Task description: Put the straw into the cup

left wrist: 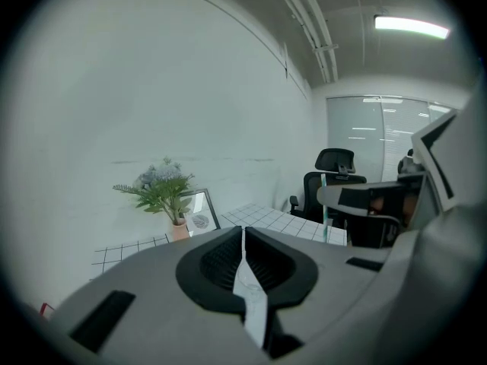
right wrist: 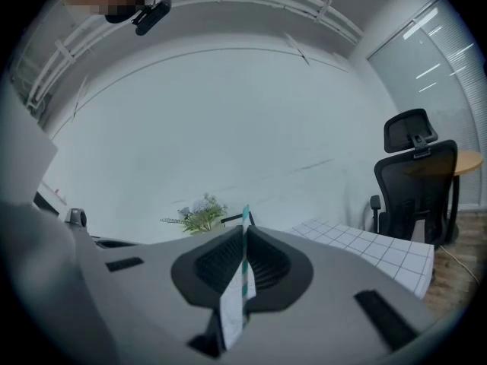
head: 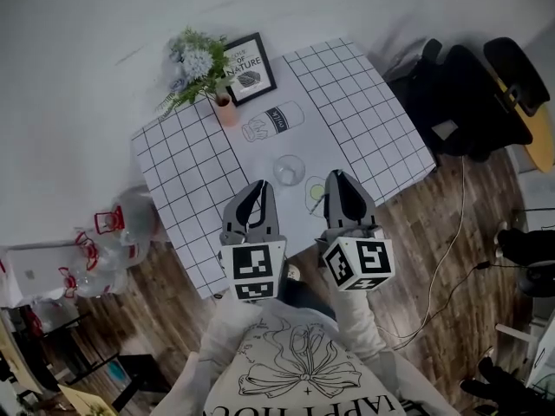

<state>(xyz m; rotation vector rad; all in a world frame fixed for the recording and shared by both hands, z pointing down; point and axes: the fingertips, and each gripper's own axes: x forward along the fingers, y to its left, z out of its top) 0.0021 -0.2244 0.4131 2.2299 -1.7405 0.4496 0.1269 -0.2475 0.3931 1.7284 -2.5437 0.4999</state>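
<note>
Between the jaws of the right gripper [head: 335,180], low in the middle of the right gripper view, stands the straw [right wrist: 245,217], striped teal and white. The jaws are clamped on it and its tip pokes up past them. The cup [head: 289,169], a clear glass, stands empty at the centre of the head view on the gridded table [head: 364,120], just up and left of that gripper's tip. The left gripper [head: 260,187] hangs close on the cup's lower left, jaws pressed together with nothing in them. A pale green round thing [head: 314,193] lies by the right gripper, perhaps a coaster; the view is too small to say. So the pickup looks done. Carrying the straw over the rim and lowering it in is not yet done.
</note>
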